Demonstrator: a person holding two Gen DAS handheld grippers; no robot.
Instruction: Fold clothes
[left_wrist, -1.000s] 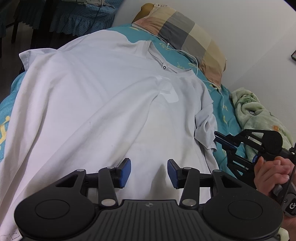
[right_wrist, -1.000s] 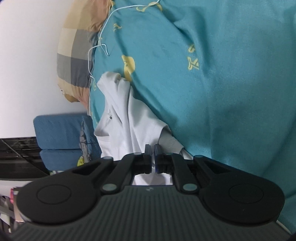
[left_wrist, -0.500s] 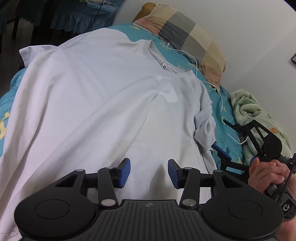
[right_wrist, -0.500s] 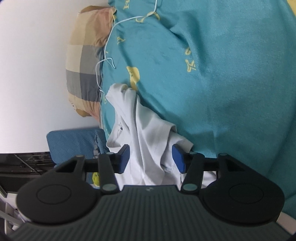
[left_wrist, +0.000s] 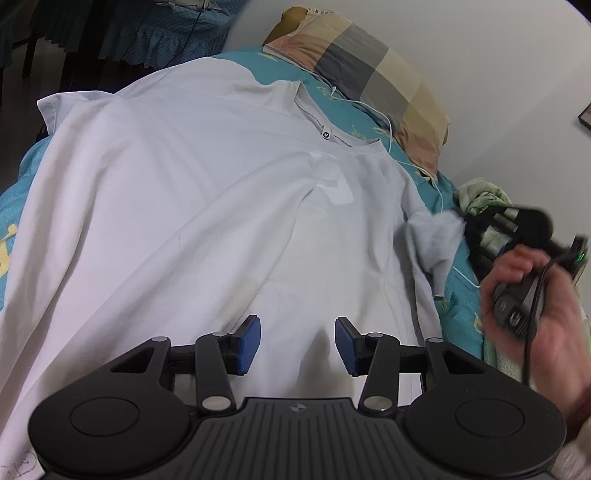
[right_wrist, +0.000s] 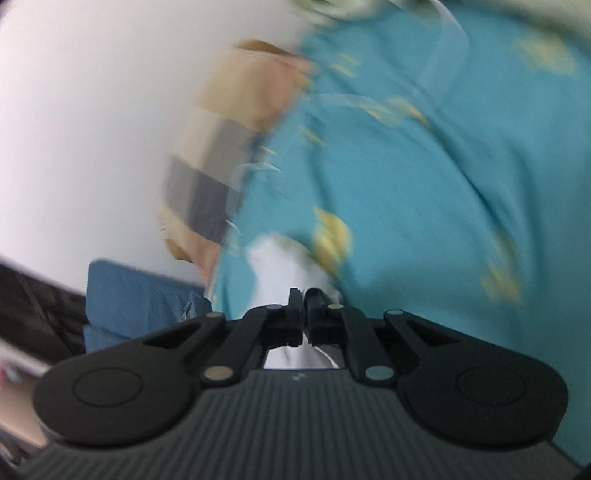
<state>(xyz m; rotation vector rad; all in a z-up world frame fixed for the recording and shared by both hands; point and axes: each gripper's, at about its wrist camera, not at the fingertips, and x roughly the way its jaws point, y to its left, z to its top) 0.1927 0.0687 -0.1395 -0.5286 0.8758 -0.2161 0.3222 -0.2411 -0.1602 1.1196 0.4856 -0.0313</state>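
Hand-held gripper (left_wrist: 297, 345) on the left hovered low over the hem end of a white shirt (left_wrist: 192, 206), its blue pads spread apart and holding nothing, while the right hand-held gripper (right_wrist: 303, 295) was pinched closed on the shirt's sleeve (left_wrist: 437, 240), lifting it slightly off the bed (left_wrist: 458, 317). The shirt lay spread face up across the teal bed, collar toward a checked pillow (left_wrist: 373, 81), a pale square label on its chest and long soft creases running down the body; its far sleeve hung over the bed's edge. Thin and limp, the fabric would likely weigh almost nothing, drape from any single hold and slide easily over the sheet, so it probably needs gripping at edges and seams, such as sleeve cuff, shoulder or hem, with a flat pinch. A white cable (left_wrist: 391, 129) trailed from the pillow along the shirt's right shoulder and could snag. The right wrist view was motion-blurred.
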